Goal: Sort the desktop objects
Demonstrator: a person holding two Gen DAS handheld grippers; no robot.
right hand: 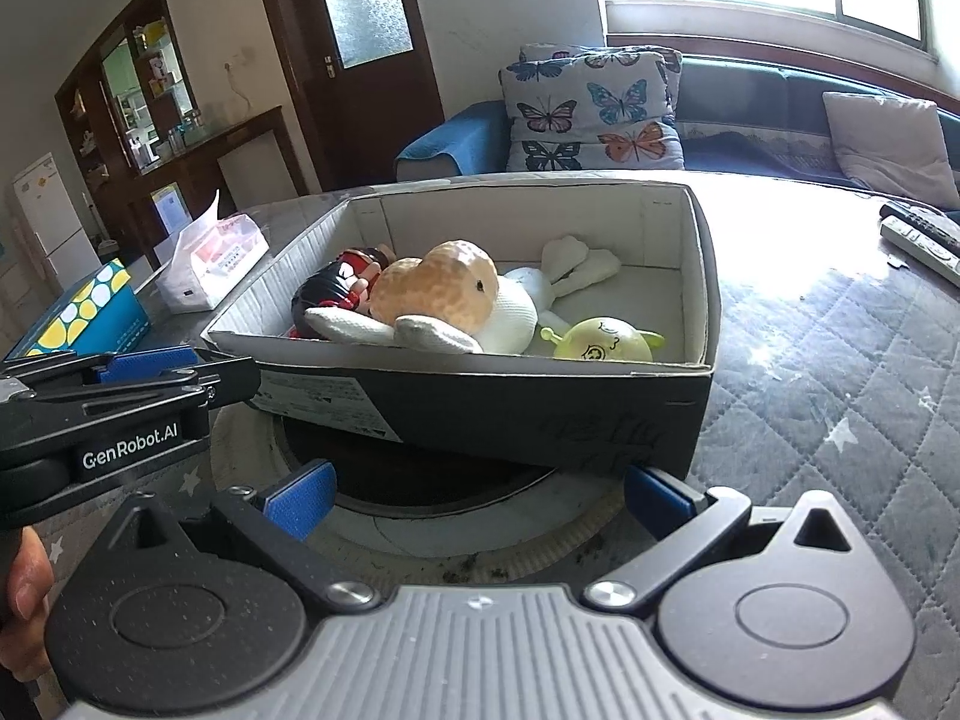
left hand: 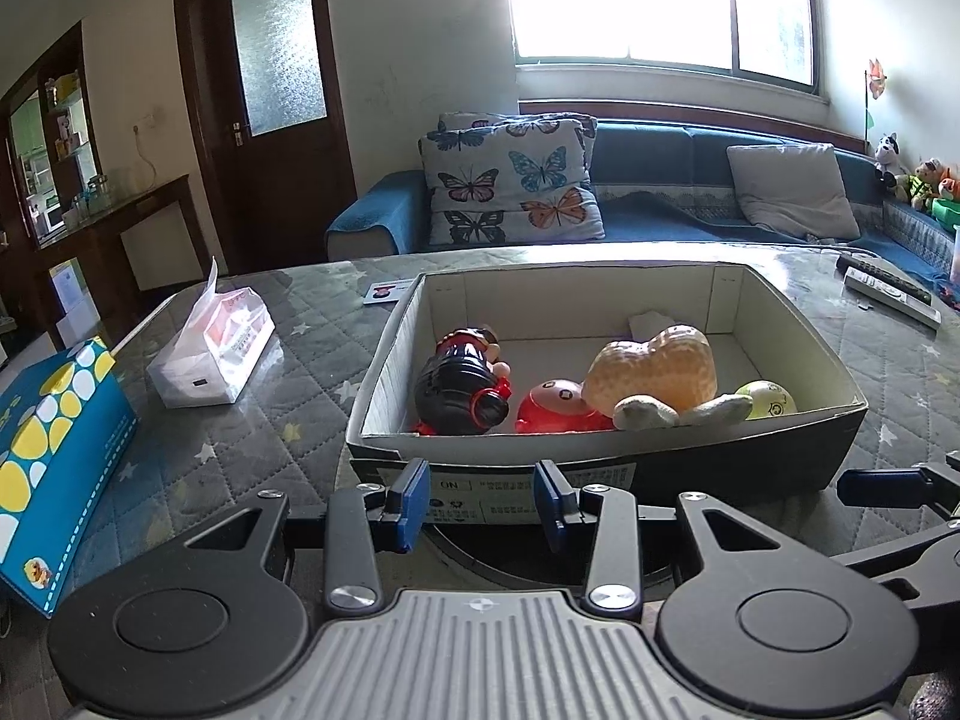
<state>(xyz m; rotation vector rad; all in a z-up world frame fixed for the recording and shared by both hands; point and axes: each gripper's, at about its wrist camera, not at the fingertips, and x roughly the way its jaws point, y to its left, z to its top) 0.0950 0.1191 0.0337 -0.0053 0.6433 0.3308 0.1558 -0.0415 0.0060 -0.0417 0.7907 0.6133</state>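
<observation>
A dark cardboard box [left hand: 606, 438] [right hand: 540, 414] stands on the table and holds a black-and-red doll [left hand: 462, 384] [right hand: 336, 294], a red toy [left hand: 558, 408], a peanut-shaped plush with white limbs [left hand: 654, 372] [right hand: 444, 294] and a yellow-green ball toy [left hand: 768, 399] [right hand: 600, 342]. My left gripper [left hand: 483, 501] is open and empty, just in front of the box's near wall. It also shows in the right wrist view [right hand: 150, 360]. My right gripper [right hand: 477, 495] is wide open and empty, in front of the box's near right corner. One blue fingertip of it [left hand: 876, 486] shows in the left wrist view.
A blue tissue box with yellow dots [left hand: 54, 456] [right hand: 84, 312] and a white tissue pack [left hand: 216, 354] [right hand: 210, 264] lie left of the box. Remote controls [left hand: 888, 291] [right hand: 924, 237] lie at the far right. A small card [left hand: 387, 291] lies behind the box. A sofa stands beyond.
</observation>
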